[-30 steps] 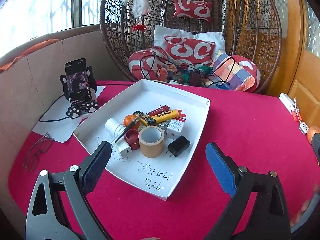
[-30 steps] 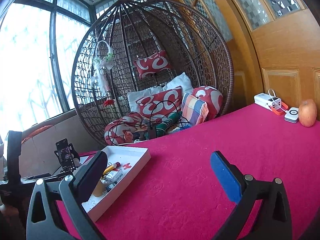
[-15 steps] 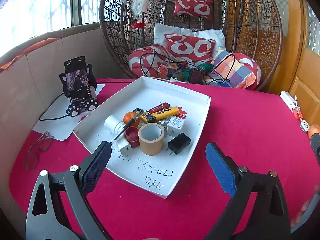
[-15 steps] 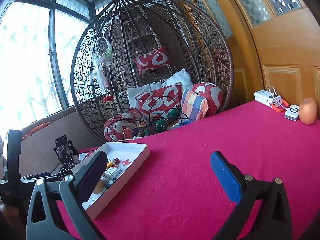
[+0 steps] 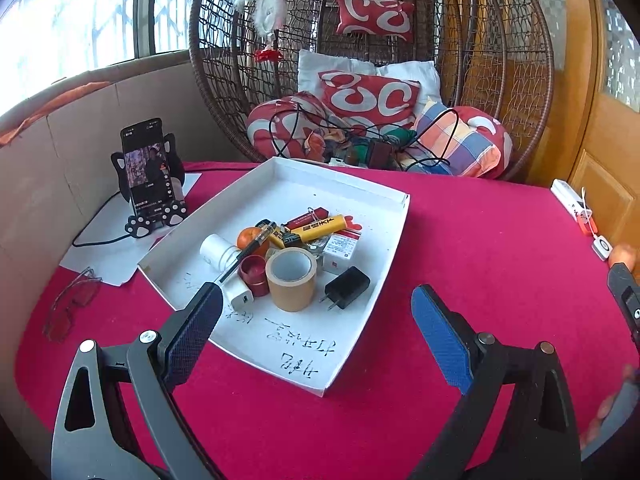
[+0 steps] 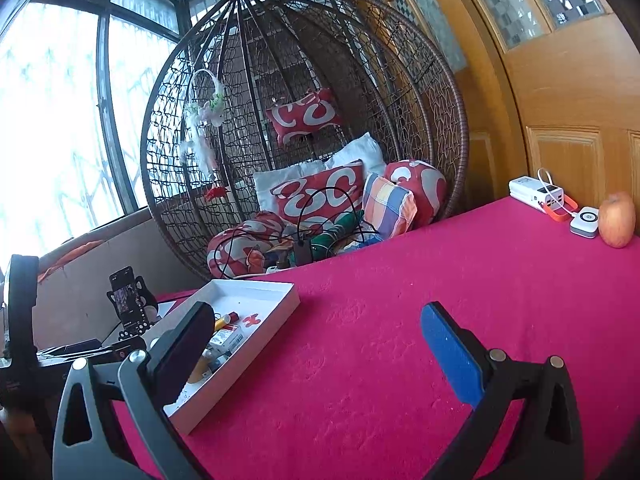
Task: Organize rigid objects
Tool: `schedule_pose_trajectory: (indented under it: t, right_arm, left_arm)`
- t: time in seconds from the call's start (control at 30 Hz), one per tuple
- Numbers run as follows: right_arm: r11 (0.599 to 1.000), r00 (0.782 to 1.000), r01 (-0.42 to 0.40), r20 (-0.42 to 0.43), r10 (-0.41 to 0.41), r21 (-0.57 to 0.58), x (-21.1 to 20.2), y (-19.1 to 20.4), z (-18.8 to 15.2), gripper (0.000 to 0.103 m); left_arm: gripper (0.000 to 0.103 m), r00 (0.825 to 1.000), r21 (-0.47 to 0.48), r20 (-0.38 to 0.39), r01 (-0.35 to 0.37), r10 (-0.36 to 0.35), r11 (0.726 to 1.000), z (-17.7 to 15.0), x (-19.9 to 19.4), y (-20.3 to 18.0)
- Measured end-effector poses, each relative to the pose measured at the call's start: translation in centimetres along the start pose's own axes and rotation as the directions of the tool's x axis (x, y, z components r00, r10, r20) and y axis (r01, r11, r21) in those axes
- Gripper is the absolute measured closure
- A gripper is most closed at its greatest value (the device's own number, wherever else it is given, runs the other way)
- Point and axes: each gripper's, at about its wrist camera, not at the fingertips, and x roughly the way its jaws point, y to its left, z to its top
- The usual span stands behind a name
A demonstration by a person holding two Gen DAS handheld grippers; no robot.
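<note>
A white tray (image 5: 384, 256) on the red table holds a pile of small items: a brown tape roll (image 5: 292, 279), a black charger (image 5: 347, 287), a white charger (image 5: 239, 294), a red cup (image 5: 254, 274), a yellow tool (image 5: 318, 226), a white roll (image 5: 216, 250), an orange (image 5: 249, 237) and a small white box (image 5: 341, 248). My left gripper (image 5: 316, 338) is open and empty, just before the tray's near edge. My right gripper (image 6: 320, 352) is open and empty over bare cloth, with the tray (image 6: 276, 322) to its left.
A phone on a stand (image 5: 150, 178) and red glasses (image 5: 70, 306) lie left of the tray. A power bank (image 6: 538, 194), a small white device (image 6: 585, 221) and an apple (image 6: 618, 220) sit at the table's far right. A wicker hanging chair (image 5: 376, 64) stands behind.
Both views have shifted slightly: the tray sits a little lower in each. Both grippers stay open and empty. Nothing in the tray has moved.
</note>
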Motion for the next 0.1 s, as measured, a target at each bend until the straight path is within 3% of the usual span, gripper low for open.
schedule_pose_trajectory:
  t: [0.1]
  right_arm:
    - [1.000, 1.000, 0.003, -0.003, -0.003, 0.002, -0.01, -0.12, -0.07, 0.000]
  left_arm:
    - [0.007, 1.000, 0.008, 0.007, 0.005, -0.005, 1.000, 0.02, -0.16, -0.16]
